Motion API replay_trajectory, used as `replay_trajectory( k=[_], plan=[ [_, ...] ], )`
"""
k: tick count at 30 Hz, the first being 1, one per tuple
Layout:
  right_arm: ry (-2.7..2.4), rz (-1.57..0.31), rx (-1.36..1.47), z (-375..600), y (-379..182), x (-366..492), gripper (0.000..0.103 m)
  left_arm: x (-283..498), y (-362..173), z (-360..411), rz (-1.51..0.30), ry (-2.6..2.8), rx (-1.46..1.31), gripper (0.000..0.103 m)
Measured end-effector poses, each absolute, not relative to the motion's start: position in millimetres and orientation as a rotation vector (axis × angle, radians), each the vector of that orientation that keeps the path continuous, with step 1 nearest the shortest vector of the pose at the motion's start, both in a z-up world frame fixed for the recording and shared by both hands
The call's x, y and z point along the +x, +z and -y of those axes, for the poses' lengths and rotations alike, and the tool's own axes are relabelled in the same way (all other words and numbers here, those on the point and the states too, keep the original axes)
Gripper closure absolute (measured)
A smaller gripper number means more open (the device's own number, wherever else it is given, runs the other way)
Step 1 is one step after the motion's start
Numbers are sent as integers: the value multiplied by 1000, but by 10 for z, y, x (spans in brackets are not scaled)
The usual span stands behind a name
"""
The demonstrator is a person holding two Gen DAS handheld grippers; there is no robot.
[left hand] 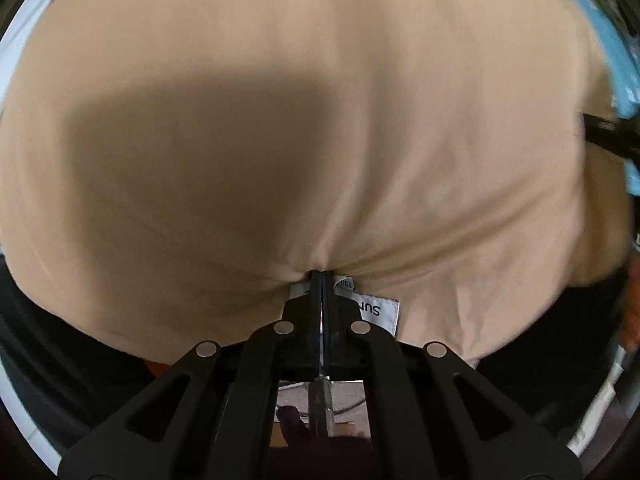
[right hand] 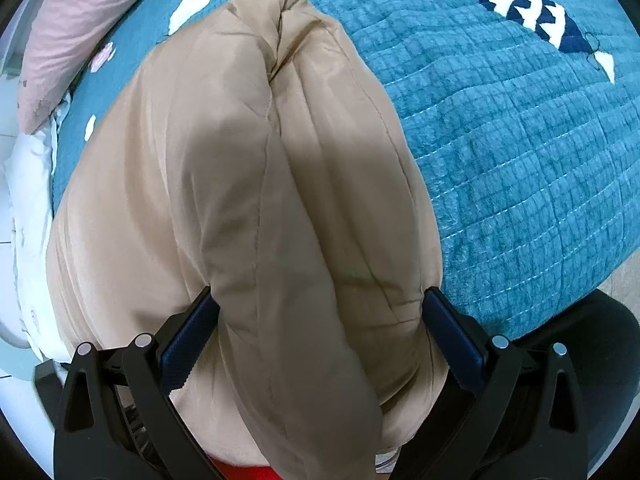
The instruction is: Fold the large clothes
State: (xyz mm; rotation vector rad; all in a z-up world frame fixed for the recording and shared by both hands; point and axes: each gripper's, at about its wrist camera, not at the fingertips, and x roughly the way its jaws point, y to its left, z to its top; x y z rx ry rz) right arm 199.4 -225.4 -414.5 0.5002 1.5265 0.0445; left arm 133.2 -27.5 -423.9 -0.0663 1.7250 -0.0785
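A beige padded jacket [left hand: 320,100] fills the left wrist view, with a dark shadow across its middle. My left gripper [left hand: 322,274] points down and is shut on the jacket's edge, right beside a white label [left hand: 380,308]; the fabric puckers at the fingertips. In the right wrist view the jacket [right hand: 256,160] lies as a thick folded bundle on a teal quilt [right hand: 520,140]. My right gripper [right hand: 320,300] stands wide, and the bundle bulges between its blue pads [right hand: 192,320], touching both sides.
The quilt carries white and navy fish patches [right hand: 536,12]. A pink pillow [right hand: 80,20] lies at the far left, with white bedding [right hand: 32,200] below it. A dark rounded shape [right hand: 600,344] sits at the bed's near right edge. Blue quilt [left hand: 624,72] shows past the jacket.
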Motion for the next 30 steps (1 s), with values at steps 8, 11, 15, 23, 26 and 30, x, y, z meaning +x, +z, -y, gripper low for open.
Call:
replay_trajectory(
  k=[8, 11, 15, 23, 26, 30],
  plan=[
    [29, -1537, 501, 2233, -4156, 2014, 6, 1822, -3902, 197, -1603, -50, -83, 103],
    [38, -1538, 496, 2223, -4156, 2024, 6, 2033, -4188, 136, -1666, -14, -140, 102],
    [37, -1540, 515, 2233, -4166, 2045, 6, 2243, -3754, 222, -1593, -53, -134, 102],
    [51, -1546, 514, 2262, -4172, 2080, 6, 2910, -4135, -161, -1644, 50, -159, 102],
    [60, -1543, 515, 2276, -4171, 2076, 6, 2956, -3870, -71, -1619, 21, -118, 102],
    [60, -1542, 508, 2266, -4155, 2061, 6, 3126, -3635, -89, -1545, -15, -179, 102]
  ],
)
